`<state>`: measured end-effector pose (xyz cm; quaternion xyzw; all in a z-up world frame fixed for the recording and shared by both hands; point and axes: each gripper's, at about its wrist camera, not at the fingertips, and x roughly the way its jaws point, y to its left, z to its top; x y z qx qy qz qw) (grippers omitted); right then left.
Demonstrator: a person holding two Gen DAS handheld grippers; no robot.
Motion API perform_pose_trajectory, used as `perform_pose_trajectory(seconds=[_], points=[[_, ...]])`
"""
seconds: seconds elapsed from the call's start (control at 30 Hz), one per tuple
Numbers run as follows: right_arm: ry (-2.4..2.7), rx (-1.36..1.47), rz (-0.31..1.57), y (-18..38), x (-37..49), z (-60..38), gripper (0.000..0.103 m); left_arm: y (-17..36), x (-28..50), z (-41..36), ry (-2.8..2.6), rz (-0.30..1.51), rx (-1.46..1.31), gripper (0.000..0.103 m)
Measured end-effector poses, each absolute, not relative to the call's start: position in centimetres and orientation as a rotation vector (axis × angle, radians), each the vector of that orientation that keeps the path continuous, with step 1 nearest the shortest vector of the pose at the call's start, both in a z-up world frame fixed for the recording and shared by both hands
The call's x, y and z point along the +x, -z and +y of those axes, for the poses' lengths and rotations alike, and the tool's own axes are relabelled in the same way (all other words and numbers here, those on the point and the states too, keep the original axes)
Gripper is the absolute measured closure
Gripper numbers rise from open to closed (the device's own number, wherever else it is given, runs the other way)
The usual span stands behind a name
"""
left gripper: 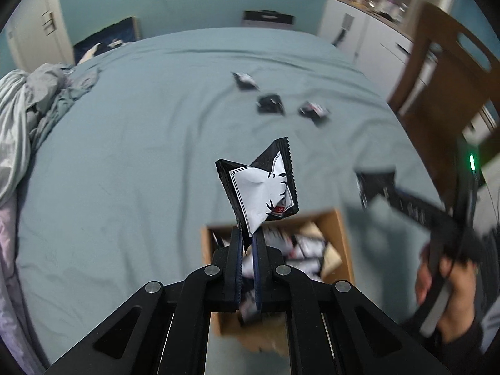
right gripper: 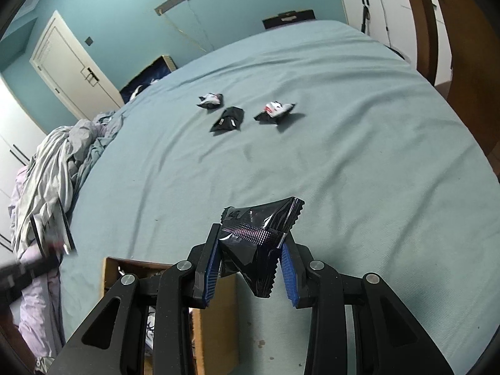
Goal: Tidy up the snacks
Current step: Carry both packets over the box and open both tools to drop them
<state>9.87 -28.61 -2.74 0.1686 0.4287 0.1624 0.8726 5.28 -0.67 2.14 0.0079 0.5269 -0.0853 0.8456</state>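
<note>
Left hand-held gripper (left gripper: pixel 247 240) is pressed tight on a snack packet (left gripper: pixel 261 192), pinching it by its lower corner so the packet stands up above the fingertips: black foil with zigzag crimped edges, a white panel with black brush strokes, and a small red mark low on the face. Directly beneath it sits an open cardboard box (left gripper: pixel 340 234) on the bed (left gripper: pixel 125 156), with more black-and-white packets heaped inside.

Over on the right, the right hand-held gripper (right gripper: pixel 250 261) pinches a second packet (right gripper: pixel 259 243) between its blue pads. This one shows mostly glossy black foil, creased and folded, with a ribbed seal strip across the middle and sawtooth edges; its lower tip hangs down between the fingers. The jaws stand a little apart around its bulk. A corner of the box (right gripper: pixel 215 306) lies just below and to the left of it.

Further up the blue-green sheet, three loose packets wait in a cluster: a white-faced one (right gripper: pixel 210 100), an all-black one (right gripper: pixel 227 119) just beside it, and a third with white and red showing (right gripper: pixel 276 111) a little to the right. Crumpled grey bedding (right gripper: pixel 53 168) is piled at the bed's left edge
</note>
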Motion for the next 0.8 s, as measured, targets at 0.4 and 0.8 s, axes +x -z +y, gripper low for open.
perform_pose_trajectory(seconds=[0.4,0.8], points=[[-0.397,0.310,0.818,2.4,4.7,-27.0,0.070,2.4,1.9,0.0,0.119,1.001,0.148,0.028],[-0.593,0.088,0.783,2.0,0.7,-22.1,0.069,1.5,0.8,1.1,0.000,0.910,0.243,0.021]])
